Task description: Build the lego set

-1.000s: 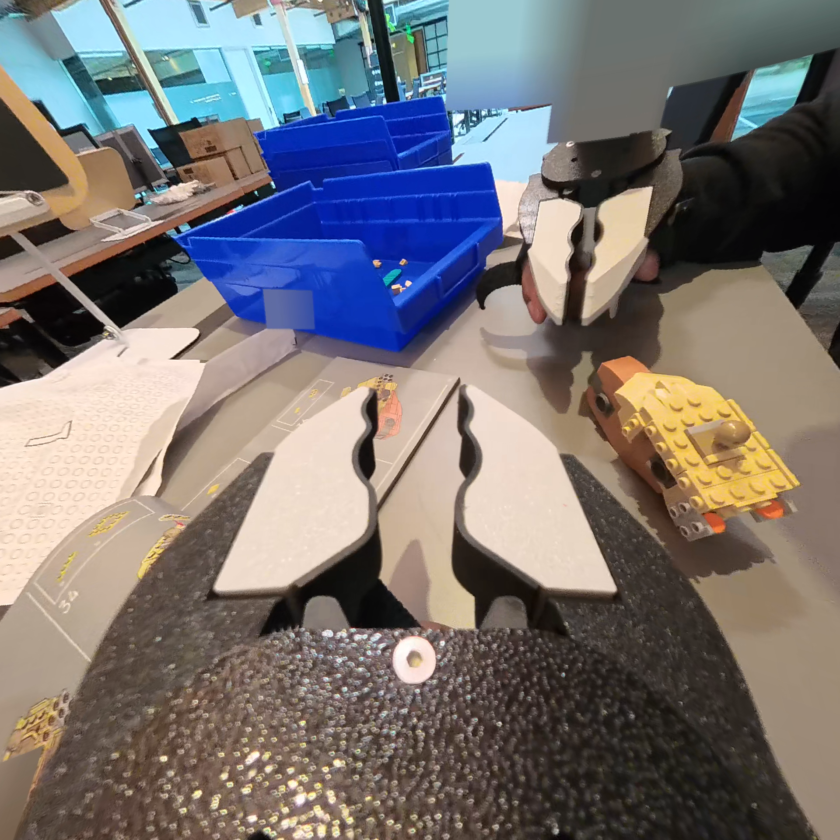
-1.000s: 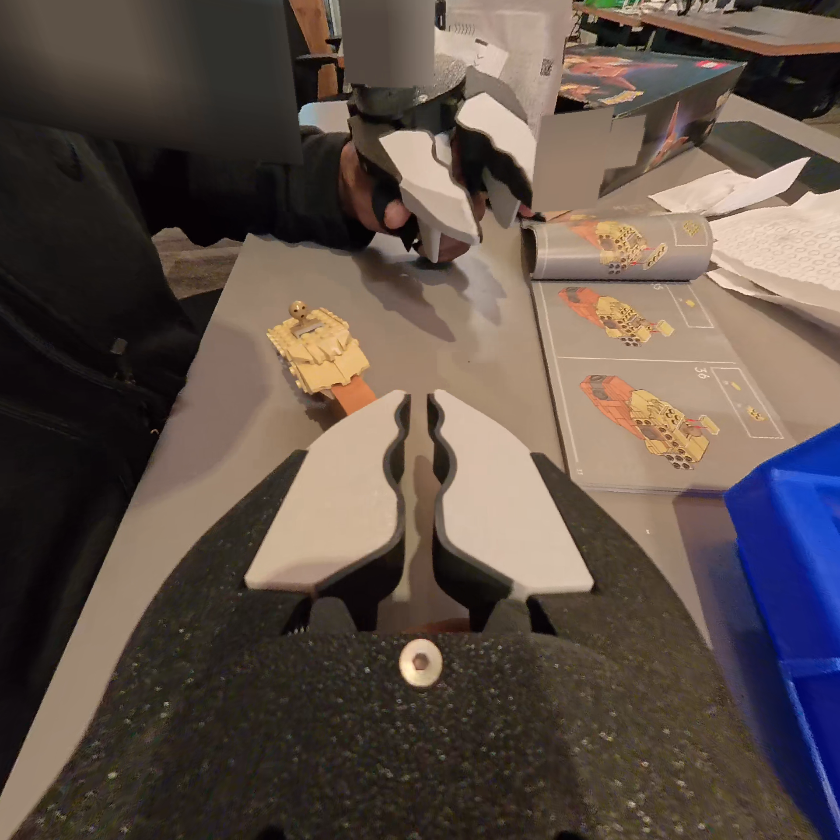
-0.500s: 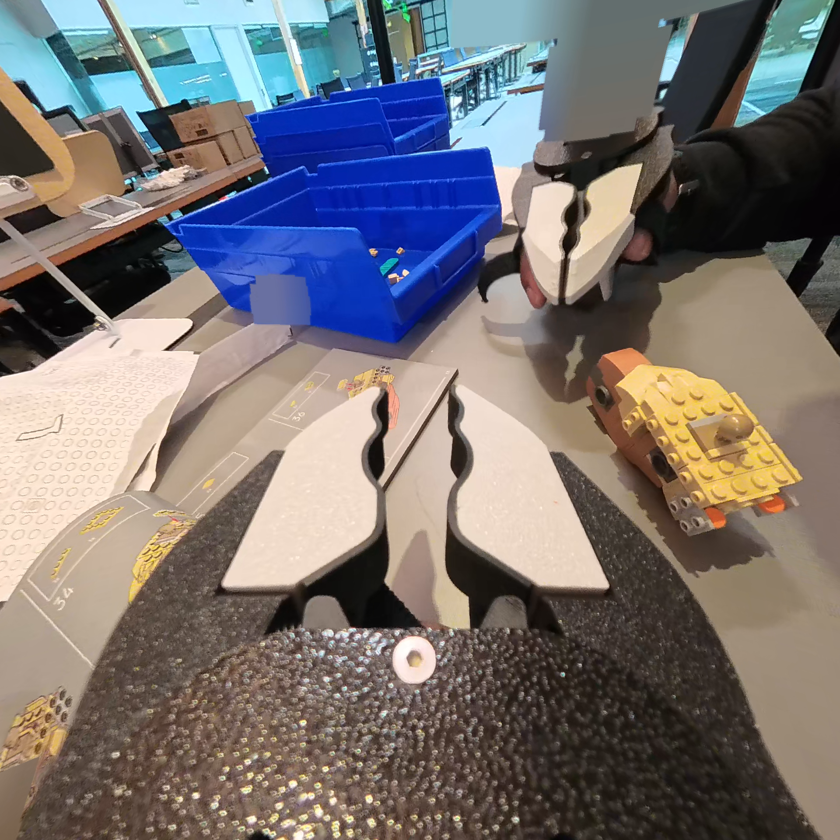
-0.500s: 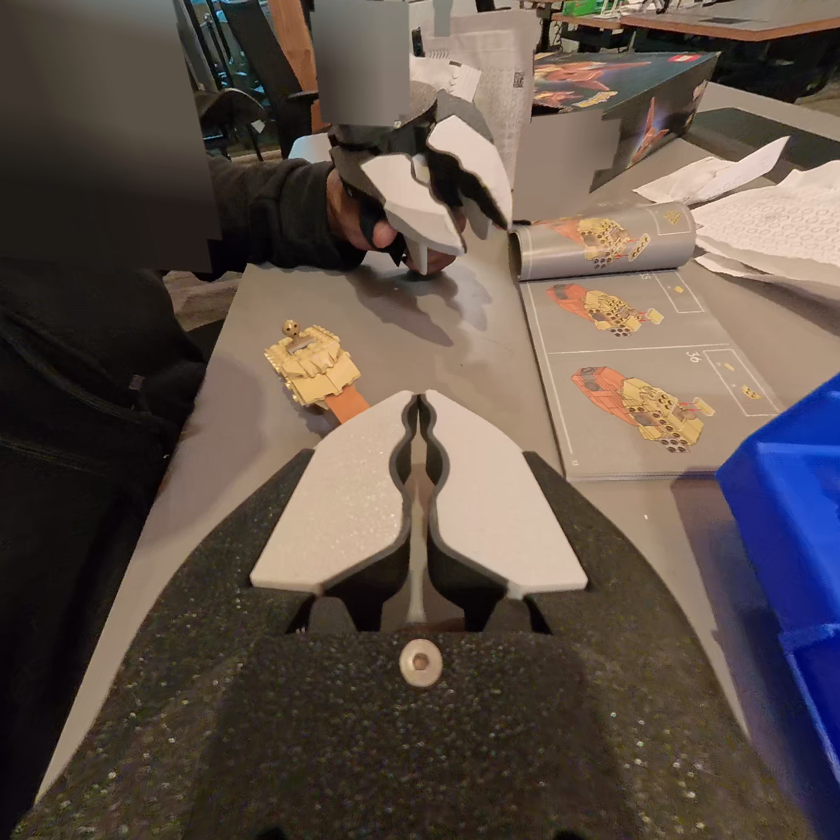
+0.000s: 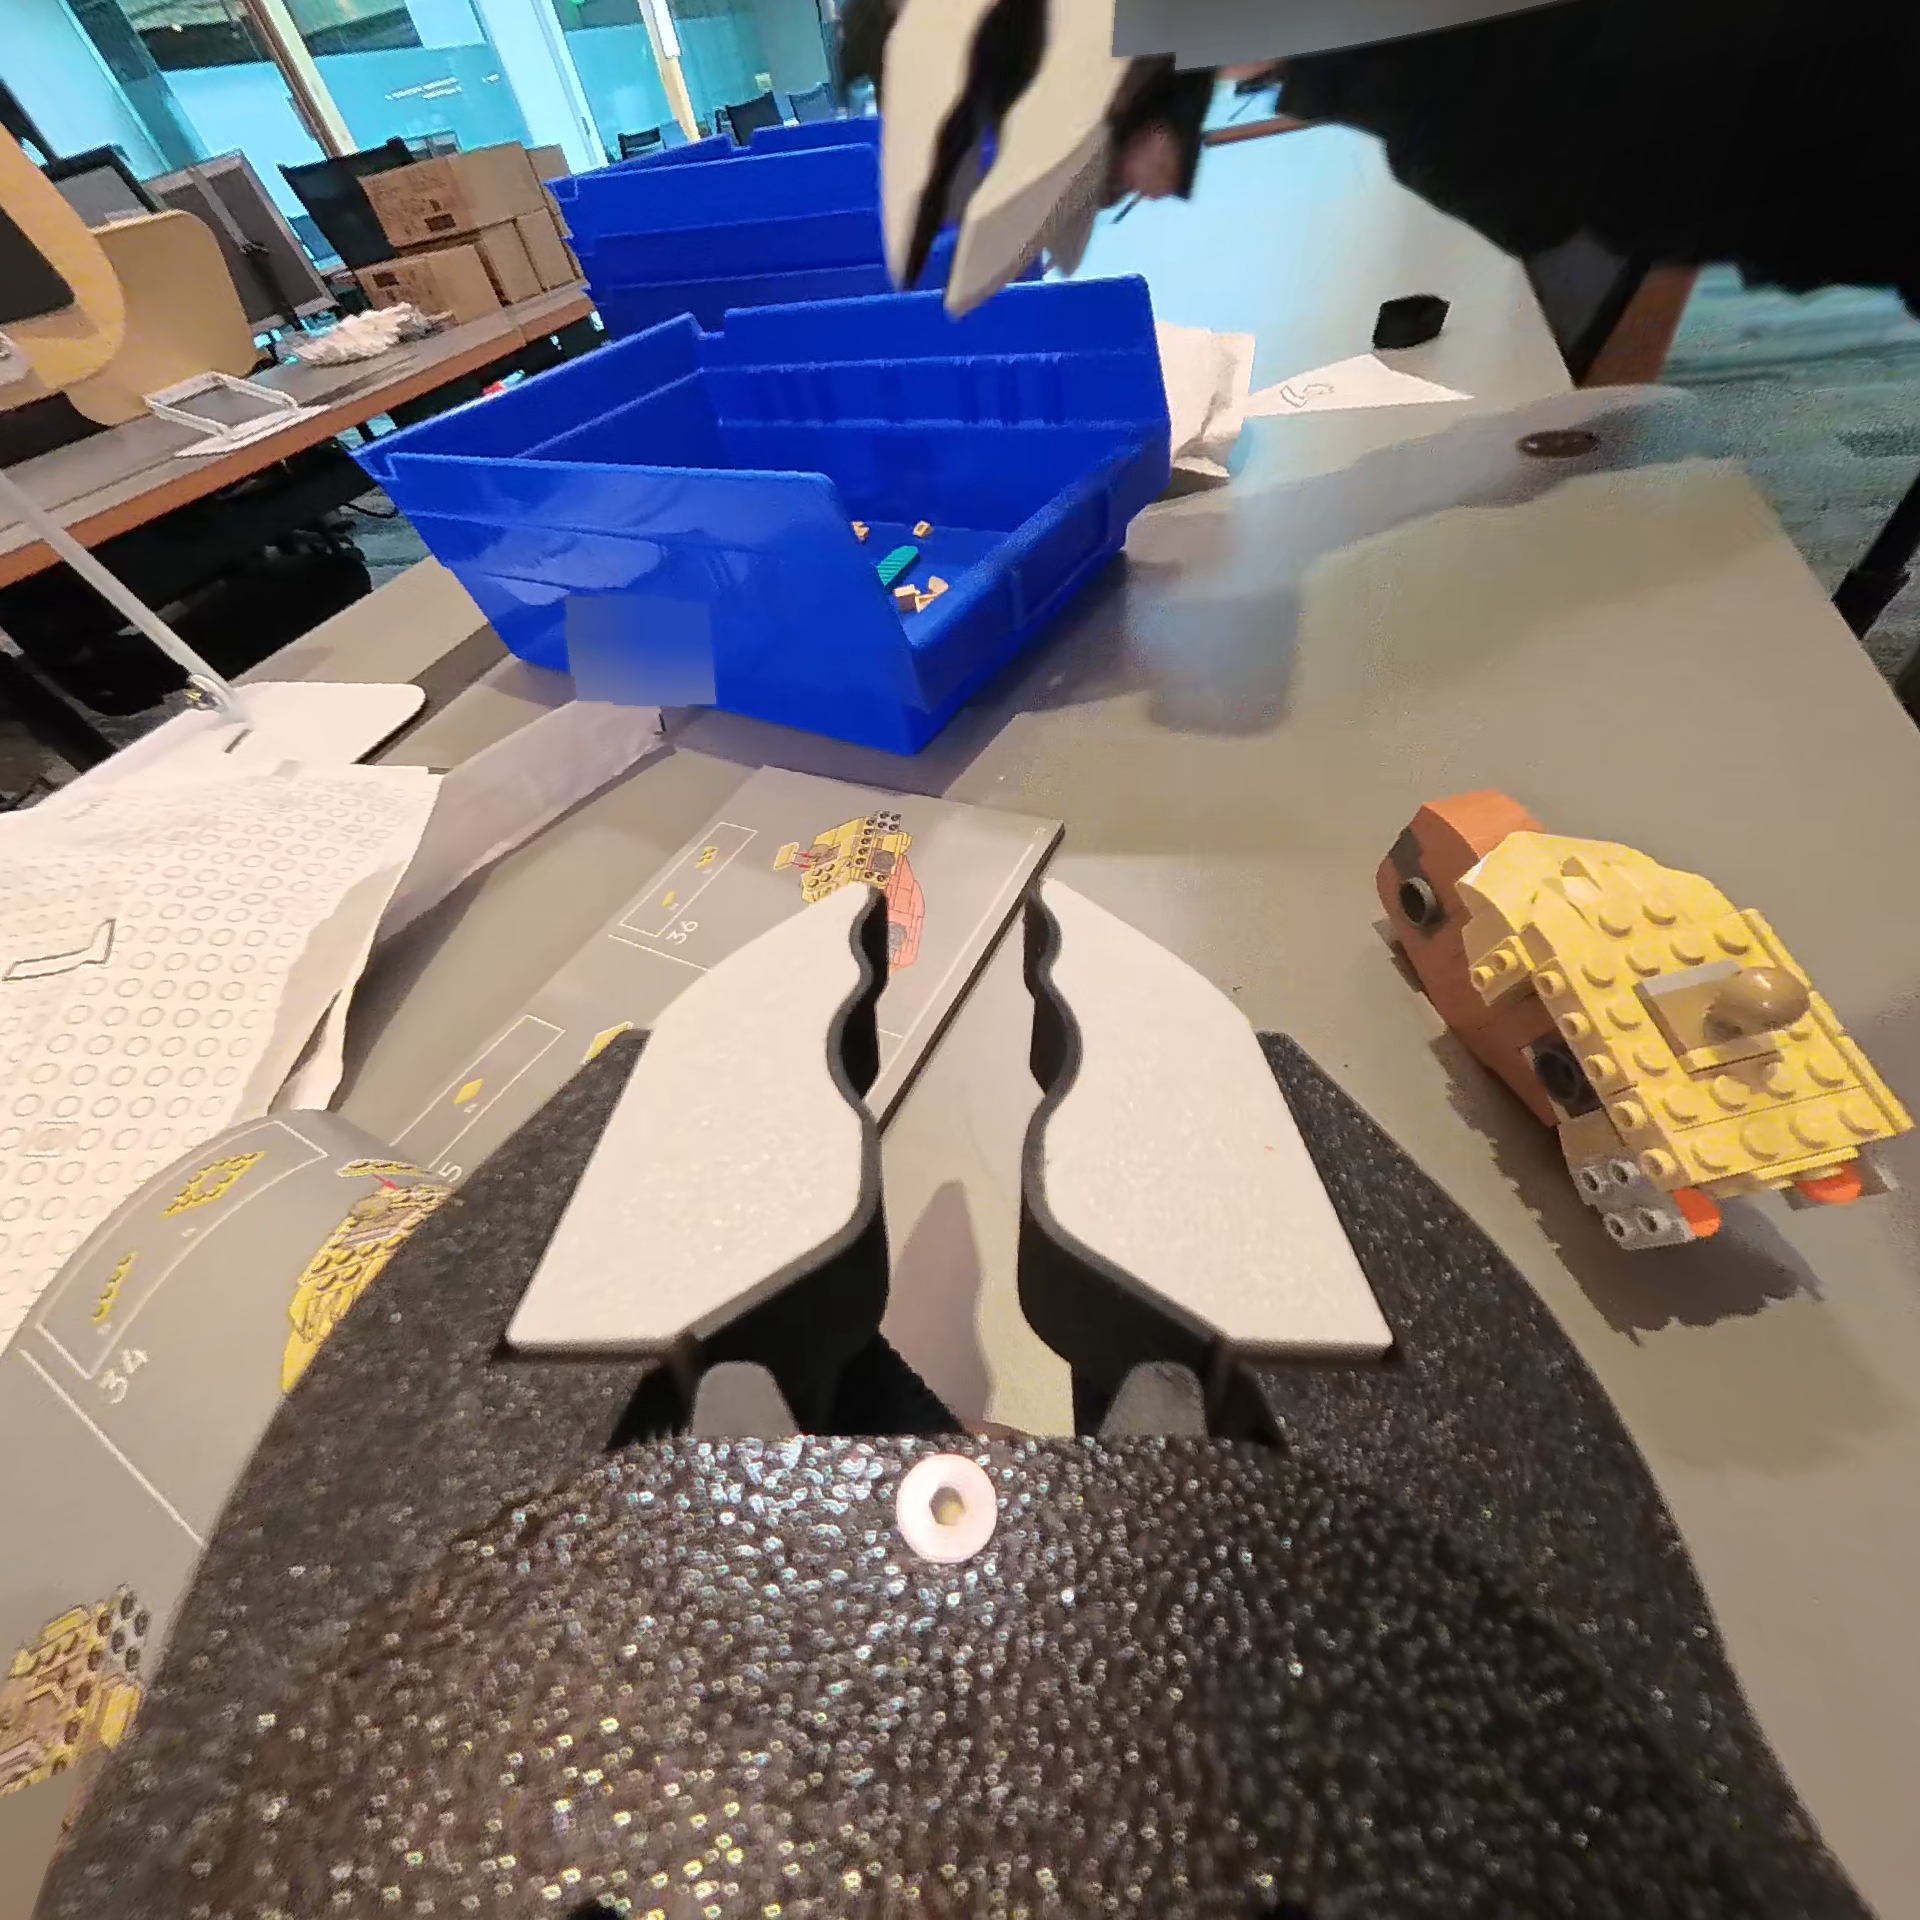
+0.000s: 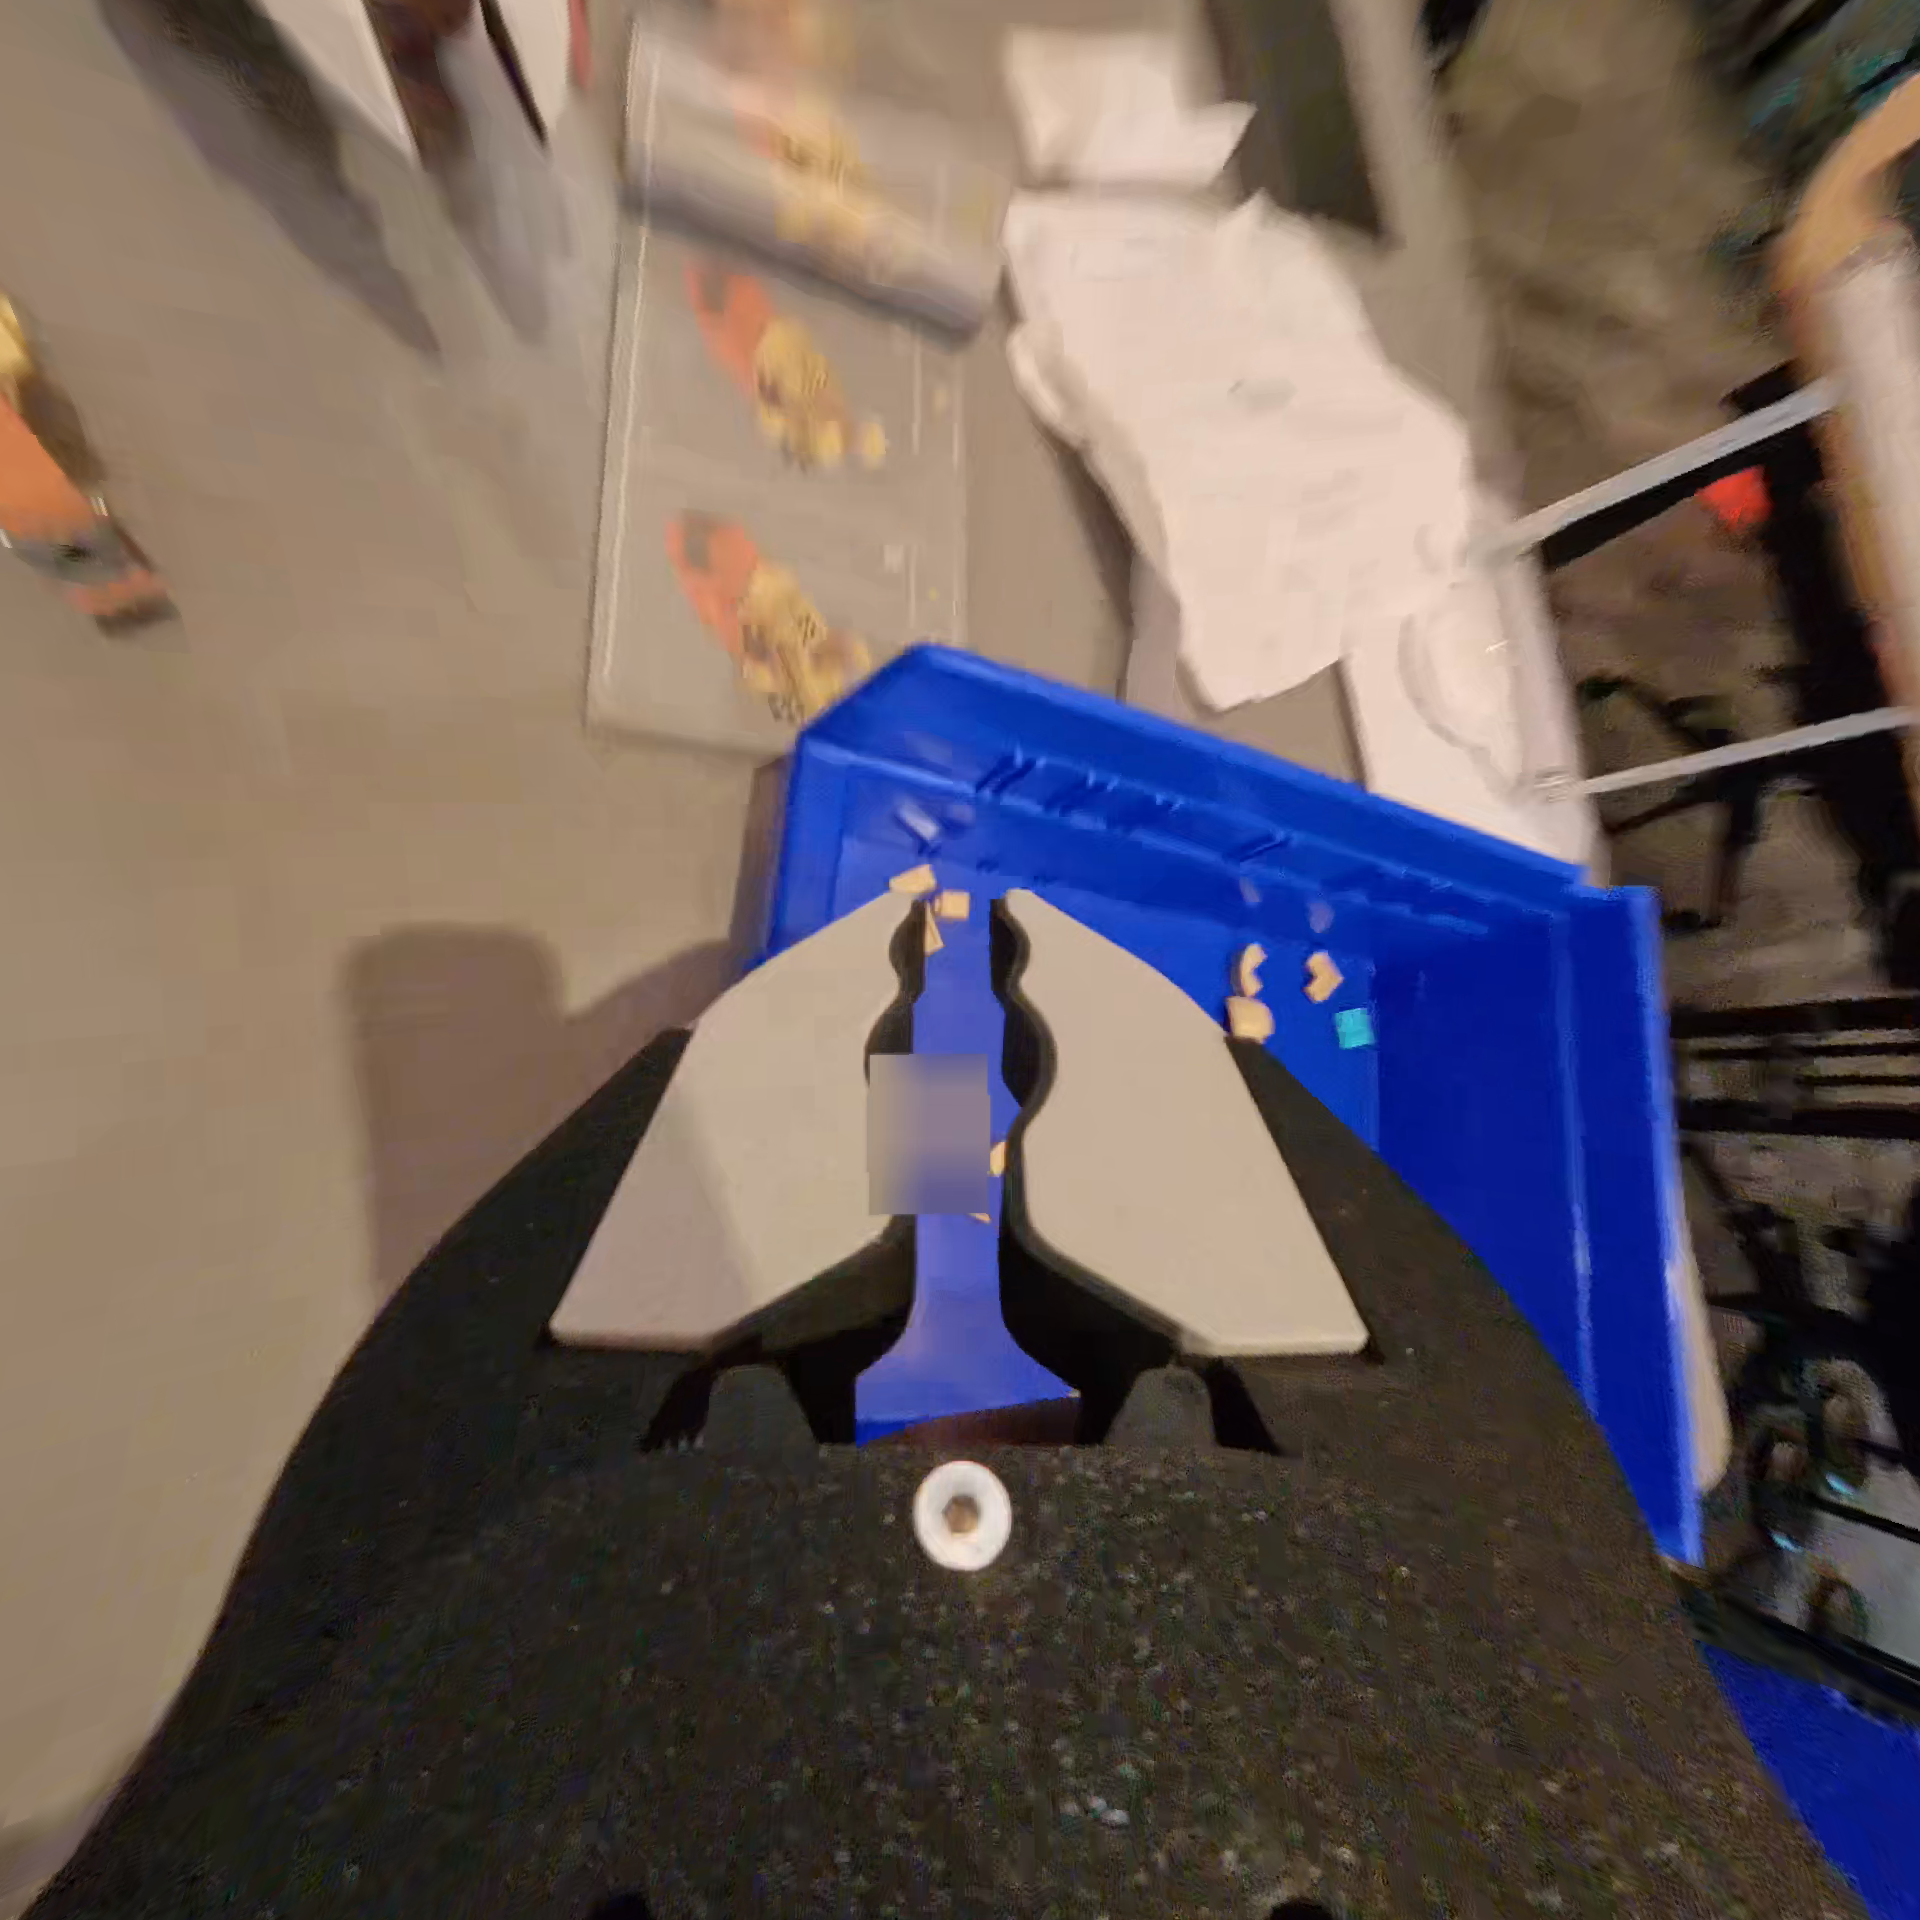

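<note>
A part-built lego model [image 5: 1621, 1029], yellow on a brown hull, lies on the grey table right of my left gripper [image 5: 956, 914]. The left gripper is open and empty, low over the instruction booklet [image 5: 810, 883]. A blue bin [image 5: 623, 520] behind the booklet holds several small tan pieces and a teal one [image 5: 909, 566]. My right gripper [image 6: 951, 914] is open and empty and hangs above the bin [image 6: 1507, 1039], pointing down at the loose pieces [image 6: 1247, 997]. It also shows from the left wrist view [image 5: 966, 208], in the air over the bin. The right wrist view is blurred.
White perforated paper sheets [image 5: 156, 987] lie left of the booklet. More blue bins [image 5: 727, 218] are stacked behind the near one. The table's right edge [image 5: 1829, 644] is near the model. The booklet [image 6: 769, 468] and the model [image 6: 62, 520] also show, blurred, in the right wrist view. Tip to tip, the grippers are about 20 centimeters apart.
My right gripper has lifted from the table, swung over the blue bin and opened a little. My left gripper has barely moved.
</note>
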`<state>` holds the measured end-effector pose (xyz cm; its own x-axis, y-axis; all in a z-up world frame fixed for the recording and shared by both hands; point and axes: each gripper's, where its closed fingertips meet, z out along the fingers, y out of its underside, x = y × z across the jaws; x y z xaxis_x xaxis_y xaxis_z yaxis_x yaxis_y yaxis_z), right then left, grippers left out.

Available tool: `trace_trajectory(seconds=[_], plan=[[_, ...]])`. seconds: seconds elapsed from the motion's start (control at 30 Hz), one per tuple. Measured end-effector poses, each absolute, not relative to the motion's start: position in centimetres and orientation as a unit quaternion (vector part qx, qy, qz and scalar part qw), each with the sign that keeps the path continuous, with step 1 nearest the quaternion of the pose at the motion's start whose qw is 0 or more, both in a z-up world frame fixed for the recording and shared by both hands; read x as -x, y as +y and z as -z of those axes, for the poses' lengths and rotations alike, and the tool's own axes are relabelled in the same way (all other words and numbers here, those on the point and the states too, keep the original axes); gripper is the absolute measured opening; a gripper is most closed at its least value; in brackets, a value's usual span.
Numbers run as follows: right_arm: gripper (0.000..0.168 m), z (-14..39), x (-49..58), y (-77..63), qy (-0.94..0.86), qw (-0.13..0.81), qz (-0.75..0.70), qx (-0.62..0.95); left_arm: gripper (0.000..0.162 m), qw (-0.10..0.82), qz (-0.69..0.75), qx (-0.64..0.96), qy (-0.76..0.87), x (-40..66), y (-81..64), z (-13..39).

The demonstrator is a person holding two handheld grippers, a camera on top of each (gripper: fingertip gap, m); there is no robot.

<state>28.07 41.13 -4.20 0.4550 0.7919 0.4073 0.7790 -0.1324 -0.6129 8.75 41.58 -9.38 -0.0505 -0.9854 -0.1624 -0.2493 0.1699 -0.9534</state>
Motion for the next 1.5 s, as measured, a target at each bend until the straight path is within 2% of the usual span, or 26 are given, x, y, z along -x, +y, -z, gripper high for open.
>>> trace_trajectory(seconds=[0.07, 0.17, 0.27, 0.4, 0.53, 0.73, 0.8, 0.97, 1.03, 1.13, 1.2, 1.27, 1.43, 1.5], plan=[[0.013, 6.7, -28.3, 42.6, -0.553, 0.319, -0.049, 0.768, 0.024, 0.471, 0.397, 0.504, 0.605, -8.6, 41.5, 9.2], [0.018, 11.3, -29.0, 43.9, -0.601, 0.211, -0.030, 0.770, 0.024, 0.478, 0.392, 0.506, 0.602, -8.2, 41.8, 9.2], [0.024, 14.0, -29.2, 44.2, -0.622, 0.167, -0.018, 0.764, 0.024, 0.478, 0.400, 0.508, 0.594, -7.9, 42.0, 8.9], [0.024, 15.7, -28.7, 44.6, -0.604, 0.170, -0.046, 0.777, 0.024, 0.471, 0.409, 0.513, 0.590, -7.8, 42.2, 8.9], [0.031, 16.4, -28.8, 44.9, -0.591, 0.163, -0.053, 0.788, 0.024, 0.471, 0.404, 0.512, 0.594, -7.9, 42.1, 9.0], [0.026, 16.6, -28.9, 45.1, -0.592, 0.140, -0.058, 0.791, 0.024, 0.468, 0.400, 0.513, 0.598, -8.0, 42.0, 9.2], [0.016, 16.7, -28.5, 45.1, -0.585, 0.136, -0.072, 0.796, 0.024, 0.468, 0.399, 0.513, 0.599, -8.0, 42.0, 9.2], [0.016, 16.2, -29.1, 45.0, -0.573, 0.129, -0.050, 0.808, 0.024, 0.472, 0.400, 0.509, 0.598, -7.9, 41.9, 9.1], [0.016, 13.9, -29.5, 44.7, -0.563, 0.165, -0.041, 0.809, 0.024, 0.473, 0.401, 0.508, 0.598, -7.8, 41.9, 9.1], [0.015, 8.3, -27.5, 42.3, -0.528, 0.264, -0.095, 0.802, 0.024, 0.472, 0.400, 0.508, 0.599, -7.8, 41.8, 9.1], [0.015, 6.6, -25.3, 39.1, -0.525, 0.306, -0.127, 0.784, 0.024, 0.470, 0.399, 0.509, 0.601, -7.8, 41.8, 9.2], [0.015, 7.6, -22.8, 35.8, -0.529, 0.312, -0.150, 0.775, 0.024, 0.467, 0.397, 0.510, 0.603, -7.9, 41.8, 9.3], [0.016, 16.1, -18.9, 31.3, -0.537, 0.247, -0.136, 0.795, 0.024, 0.464, 0.392, 0.515, 0.605, -8.0, 41.8, 9.5], [0.018, 16.5, -17.9, 31.0, -0.524, 0.258, -0.166, 0.794, 0.024, 0.464, 0.392, 0.516, 0.604, -8.0, 41.9, 9.5]])
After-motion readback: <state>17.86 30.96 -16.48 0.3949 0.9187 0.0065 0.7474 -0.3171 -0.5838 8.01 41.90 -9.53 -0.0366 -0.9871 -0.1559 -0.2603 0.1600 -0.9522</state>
